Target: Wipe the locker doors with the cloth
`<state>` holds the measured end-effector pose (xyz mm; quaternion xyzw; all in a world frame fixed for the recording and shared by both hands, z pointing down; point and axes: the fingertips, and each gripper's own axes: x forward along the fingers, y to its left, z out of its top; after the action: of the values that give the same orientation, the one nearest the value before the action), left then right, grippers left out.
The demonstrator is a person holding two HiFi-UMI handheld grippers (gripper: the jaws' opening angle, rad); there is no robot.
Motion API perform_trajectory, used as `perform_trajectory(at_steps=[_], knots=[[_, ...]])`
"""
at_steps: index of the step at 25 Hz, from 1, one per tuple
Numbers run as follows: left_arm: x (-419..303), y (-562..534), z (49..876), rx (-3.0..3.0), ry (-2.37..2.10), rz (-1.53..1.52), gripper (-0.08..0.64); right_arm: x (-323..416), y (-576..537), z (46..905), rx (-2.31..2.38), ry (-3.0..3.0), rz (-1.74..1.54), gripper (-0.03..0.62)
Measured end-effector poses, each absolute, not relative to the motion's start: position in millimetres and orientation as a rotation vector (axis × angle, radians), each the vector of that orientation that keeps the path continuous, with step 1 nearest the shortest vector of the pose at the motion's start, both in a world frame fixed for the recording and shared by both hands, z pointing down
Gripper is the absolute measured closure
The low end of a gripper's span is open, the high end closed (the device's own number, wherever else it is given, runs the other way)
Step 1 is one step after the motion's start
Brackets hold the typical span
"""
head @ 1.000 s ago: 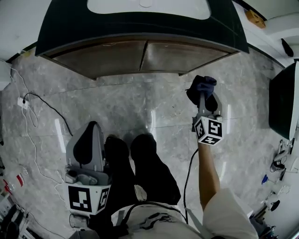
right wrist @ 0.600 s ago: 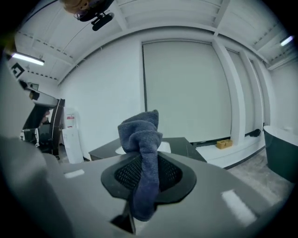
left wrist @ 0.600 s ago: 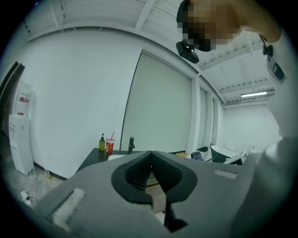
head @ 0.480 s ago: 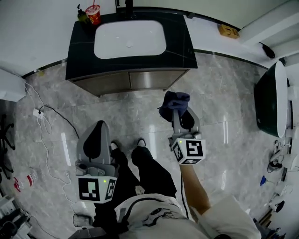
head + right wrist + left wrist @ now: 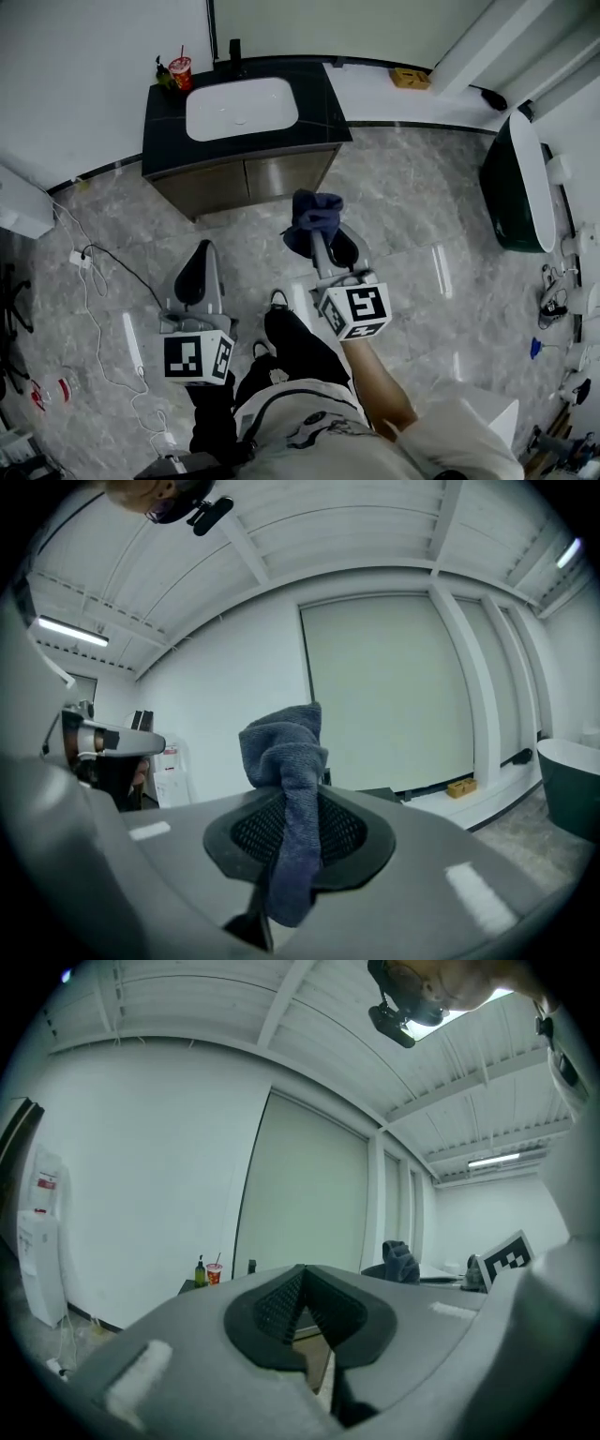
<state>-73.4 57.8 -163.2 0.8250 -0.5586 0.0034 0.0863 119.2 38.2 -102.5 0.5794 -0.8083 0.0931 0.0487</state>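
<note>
The locker is a dark-topped vanity whose two brown doors (image 5: 246, 178) face me across the floor. A dark blue cloth (image 5: 314, 216) is bunched at the tip of my right gripper (image 5: 320, 236), which is shut on it and held over the floor a little short of the doors. In the right gripper view the cloth (image 5: 286, 761) hangs down between the pads of the right gripper (image 5: 292, 803). My left gripper (image 5: 195, 267) is lower left, over the floor. In the left gripper view its jaws (image 5: 302, 1277) meet with nothing between them.
A white sink (image 5: 241, 108), a red cup (image 5: 180, 70) and a green bottle (image 5: 165, 73) are on the vanity top. A dark bathtub (image 5: 520, 178) stands at the right. Cables (image 5: 103, 272) trail over the marble floor at the left. My legs are below the grippers.
The view has pulled back from the vanity, which now looks smaller and farther off. The right gripper with the cloth has shifted left and down in view. The left gripper stays low left.
</note>
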Motion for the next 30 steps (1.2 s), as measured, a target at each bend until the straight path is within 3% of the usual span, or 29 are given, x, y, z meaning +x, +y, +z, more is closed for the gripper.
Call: perform_trajectory(at_steps=[13, 30], knots=[[-103.7, 181.8, -172.4, 2.414, -1.749, 0.078, 0.56, 109.4, 151.9, -134.2, 1.776, -2.485, 0.279, 0.522], [-52.4, 175.3, -188.9, 2.449, -1.795, 0.088, 0.56, 132.9, 161.9, -166.4, 1.702, -2.564, 0.21, 0.529]])
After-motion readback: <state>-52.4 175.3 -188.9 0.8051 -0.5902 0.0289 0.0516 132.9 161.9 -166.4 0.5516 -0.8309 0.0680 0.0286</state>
